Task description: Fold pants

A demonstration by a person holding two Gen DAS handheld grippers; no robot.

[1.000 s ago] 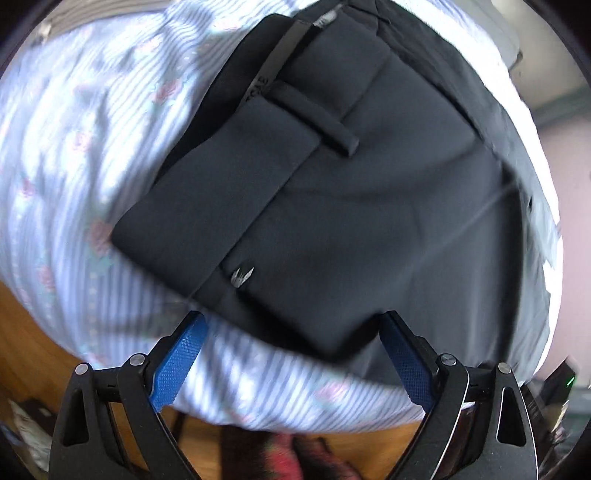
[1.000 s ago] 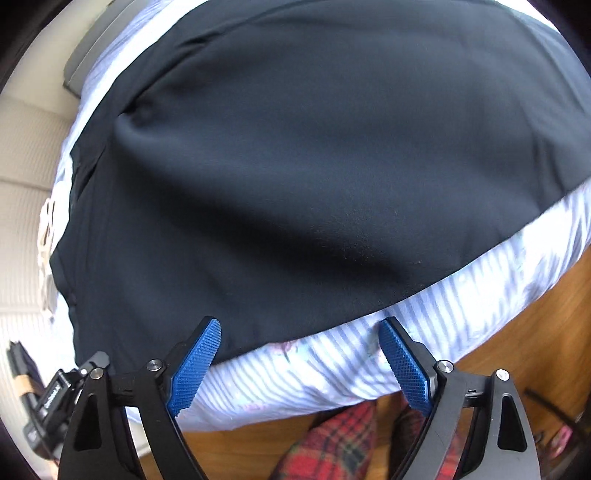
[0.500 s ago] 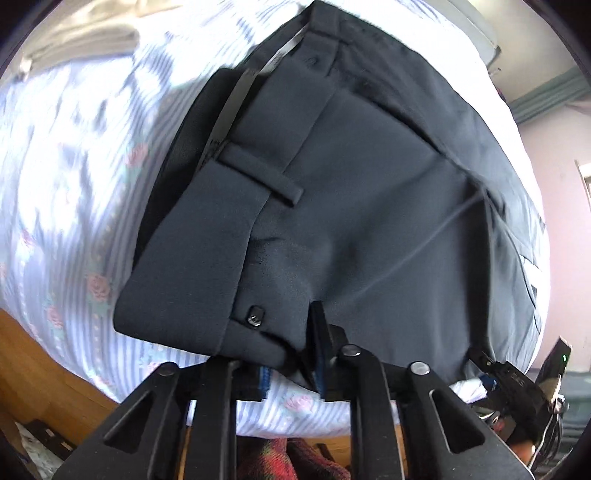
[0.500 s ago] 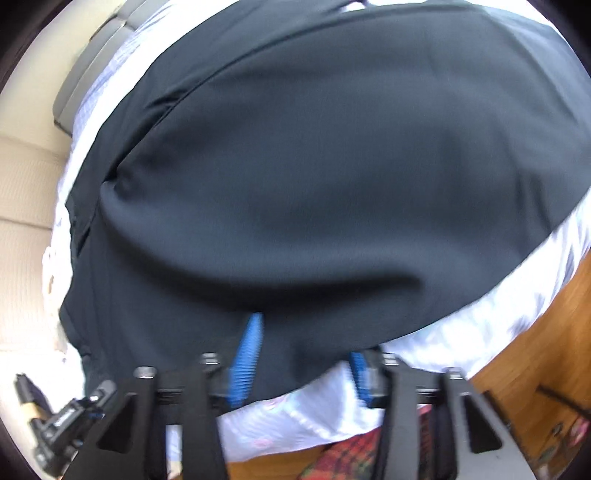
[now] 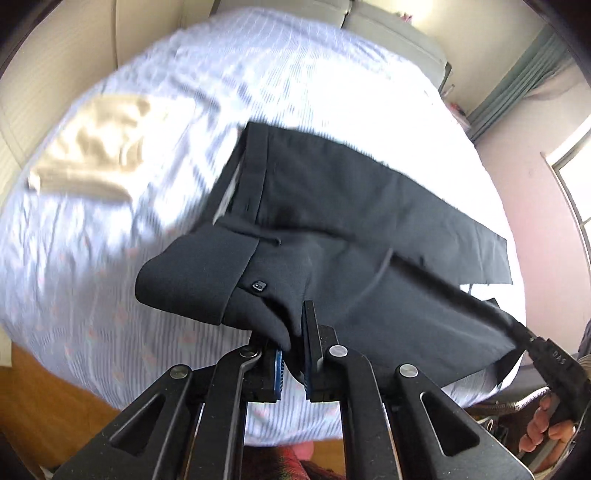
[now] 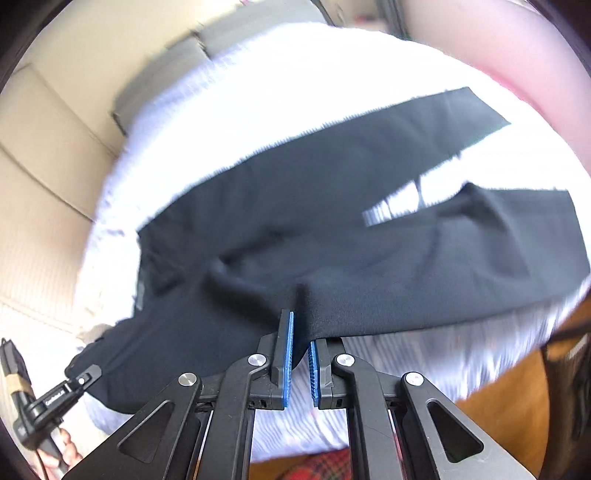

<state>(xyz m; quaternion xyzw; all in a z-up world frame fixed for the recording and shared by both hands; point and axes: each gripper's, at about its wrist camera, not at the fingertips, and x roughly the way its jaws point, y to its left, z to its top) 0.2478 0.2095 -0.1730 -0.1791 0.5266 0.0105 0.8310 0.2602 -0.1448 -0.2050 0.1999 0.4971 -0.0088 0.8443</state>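
Black pants lie across the striped bed sheet, with the waistband and its button to the left and the legs running right. My left gripper is closing the last bit of its jaws on the near edge by the button, with fabric pinched between the pads. My right gripper closes the same way on the near edge further along the seat. The gripped edge hangs raised off the bed. Each gripper shows in the other's view: right gripper, left gripper.
A beige garment lies on the far left of the bed. Grey pillows sit at the head, and a window is at the right. Wooden floor borders the near side of the bed. Red plaid cloth shows below.
Both grippers went from open over the near pants edge to shut on it, then rose, lifting that edge off the bed. Much more of the bed shows now.
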